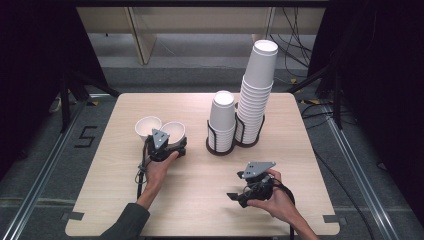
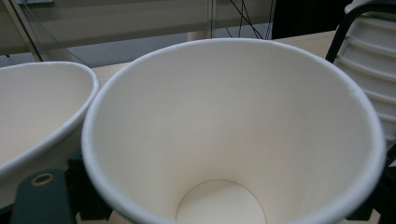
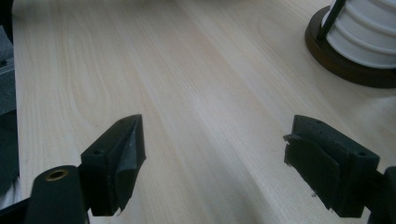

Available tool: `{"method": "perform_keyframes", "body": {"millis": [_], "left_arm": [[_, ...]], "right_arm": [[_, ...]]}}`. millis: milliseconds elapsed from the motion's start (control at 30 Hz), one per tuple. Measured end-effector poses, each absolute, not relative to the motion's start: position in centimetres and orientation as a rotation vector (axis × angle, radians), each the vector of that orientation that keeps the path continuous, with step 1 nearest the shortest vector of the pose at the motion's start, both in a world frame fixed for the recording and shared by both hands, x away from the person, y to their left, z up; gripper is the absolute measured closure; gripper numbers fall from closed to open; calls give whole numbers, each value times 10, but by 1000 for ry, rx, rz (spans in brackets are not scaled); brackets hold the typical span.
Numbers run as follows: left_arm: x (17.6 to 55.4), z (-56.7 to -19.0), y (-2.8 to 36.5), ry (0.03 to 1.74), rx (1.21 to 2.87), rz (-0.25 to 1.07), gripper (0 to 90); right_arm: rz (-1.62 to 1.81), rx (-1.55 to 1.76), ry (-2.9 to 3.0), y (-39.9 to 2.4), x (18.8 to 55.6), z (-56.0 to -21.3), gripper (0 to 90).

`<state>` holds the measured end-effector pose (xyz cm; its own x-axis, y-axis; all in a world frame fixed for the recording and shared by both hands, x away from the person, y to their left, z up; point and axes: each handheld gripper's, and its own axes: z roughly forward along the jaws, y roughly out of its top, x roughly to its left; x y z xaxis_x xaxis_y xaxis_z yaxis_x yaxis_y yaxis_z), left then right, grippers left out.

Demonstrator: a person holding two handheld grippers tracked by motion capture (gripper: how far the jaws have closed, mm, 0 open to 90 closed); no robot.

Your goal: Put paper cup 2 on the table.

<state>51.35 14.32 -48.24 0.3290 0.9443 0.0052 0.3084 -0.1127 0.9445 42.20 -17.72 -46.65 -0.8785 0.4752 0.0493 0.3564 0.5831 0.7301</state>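
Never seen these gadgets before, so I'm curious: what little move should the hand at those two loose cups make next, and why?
Probably open the jaws and back away. The left gripper is pinching the rim of the right-hand cup, which appears to sit on the table beside the other cup. The right gripper waits open.

High view looks forward and down over the whole counter (image 1: 200,200). Gripper views sit low and close; all share the cup stack (image 1: 221,122).
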Motion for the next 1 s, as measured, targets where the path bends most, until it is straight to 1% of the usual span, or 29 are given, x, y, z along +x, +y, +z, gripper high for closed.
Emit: {"method": "perform_keyframes", "body": {"millis": [467, 567, 1000], "left_arm": [[520, -488, 135, 1183, 1659, 862, 123], [519, -489, 135, 1179, 1672, 853, 115], [513, -493, 139, 1168, 1708, 805, 129]], "right_arm": [[1182, 654, 2666, -176, 422, -467, 201], [1188, 650, 2663, -176, 422, -467, 202], [1177, 662, 2675, -175, 420, -467, 204]]}}
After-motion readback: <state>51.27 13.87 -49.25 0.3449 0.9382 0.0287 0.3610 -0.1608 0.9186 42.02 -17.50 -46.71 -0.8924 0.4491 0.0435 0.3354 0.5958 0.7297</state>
